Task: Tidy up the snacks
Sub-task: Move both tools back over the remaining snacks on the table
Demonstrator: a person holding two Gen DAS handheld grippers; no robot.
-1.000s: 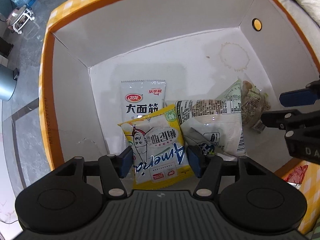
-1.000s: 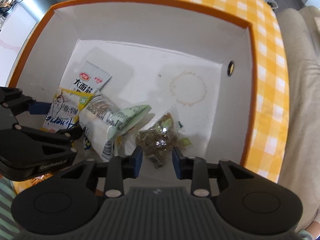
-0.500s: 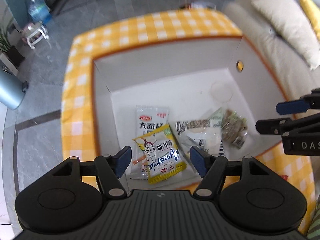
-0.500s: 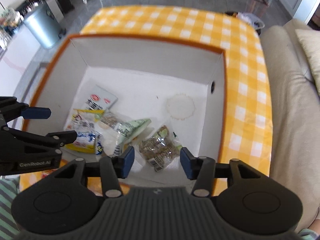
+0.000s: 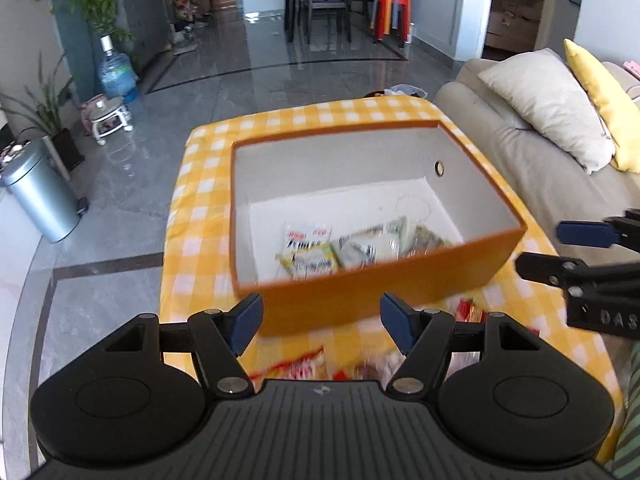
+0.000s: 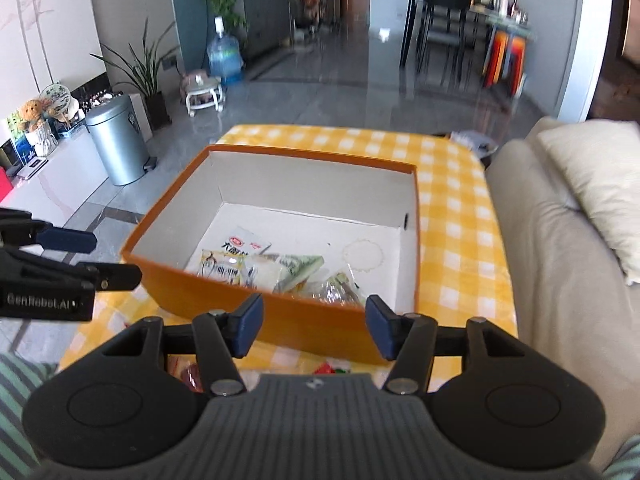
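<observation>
An orange box (image 5: 360,296) with a white inside stands on the yellow checked table; it also shows in the right wrist view (image 6: 320,324). Several snack packets (image 5: 320,256) lie on its floor near the front wall, seen too in the right wrist view (image 6: 256,268). My left gripper (image 5: 321,326) is open and empty, held above the table in front of the box. My right gripper (image 6: 315,324) is open and empty, also in front of the box. Red snack packets (image 5: 296,368) lie on the table just under the grippers, partly hidden.
The yellow checked table (image 5: 200,208) carries the box. A beige sofa with cushions (image 6: 560,240) runs along the right side. A metal bin (image 5: 40,196) stands on the grey floor to the left. A dining table and chairs stand far back.
Both grippers have let go of their packets inside the box, opened wide, and pulled back and up out of the box to in front of it.
</observation>
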